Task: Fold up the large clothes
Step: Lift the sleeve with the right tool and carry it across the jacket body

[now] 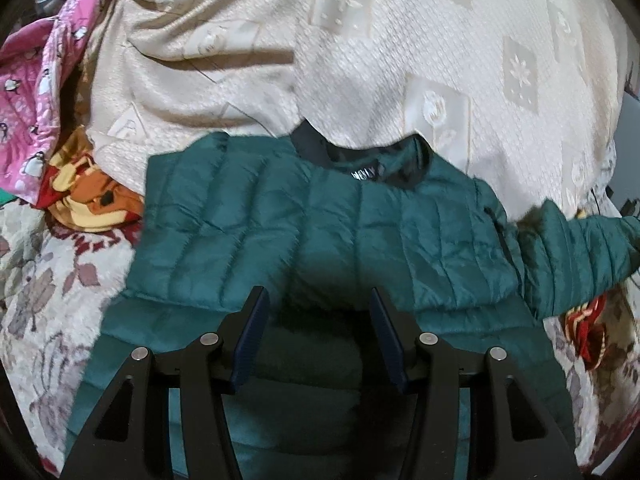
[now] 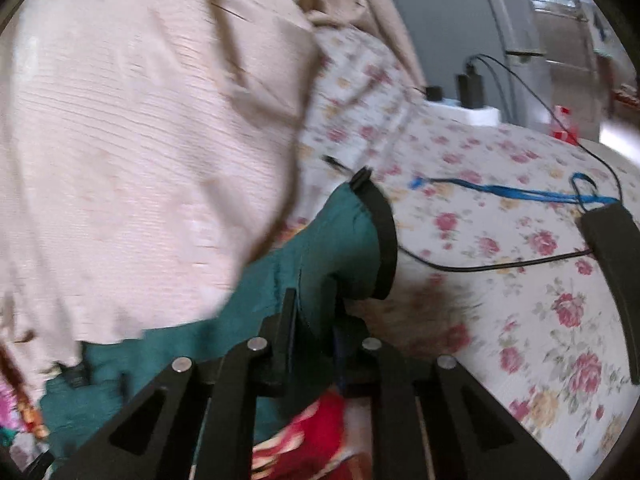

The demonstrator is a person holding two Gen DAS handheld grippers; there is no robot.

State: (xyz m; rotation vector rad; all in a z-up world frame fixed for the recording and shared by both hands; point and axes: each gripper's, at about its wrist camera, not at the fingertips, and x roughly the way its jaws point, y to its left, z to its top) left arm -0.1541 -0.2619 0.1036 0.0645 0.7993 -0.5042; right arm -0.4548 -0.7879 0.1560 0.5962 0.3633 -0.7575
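Observation:
A dark green quilted jacket (image 1: 320,232) lies spread on the bed, collar away from me, one sleeve (image 1: 576,248) stretched out to the right. My left gripper (image 1: 318,304) is open, its blue pads hovering over the jacket's lower middle, holding nothing. In the right wrist view my right gripper (image 2: 316,320) is shut on the jacket sleeve (image 2: 340,248) near its black cuff (image 2: 386,240) and holds it up off the floral sheet (image 2: 500,240).
A cream patterned blanket (image 1: 400,60) lies bunched behind the jacket. Pink penguin-print fabric (image 1: 36,92) and an orange cartoon cloth (image 1: 88,184) lie at the left. Black cables (image 2: 480,266), a blue cord (image 2: 500,192), a black strap (image 2: 624,264) and chargers (image 2: 472,88) lie at the right.

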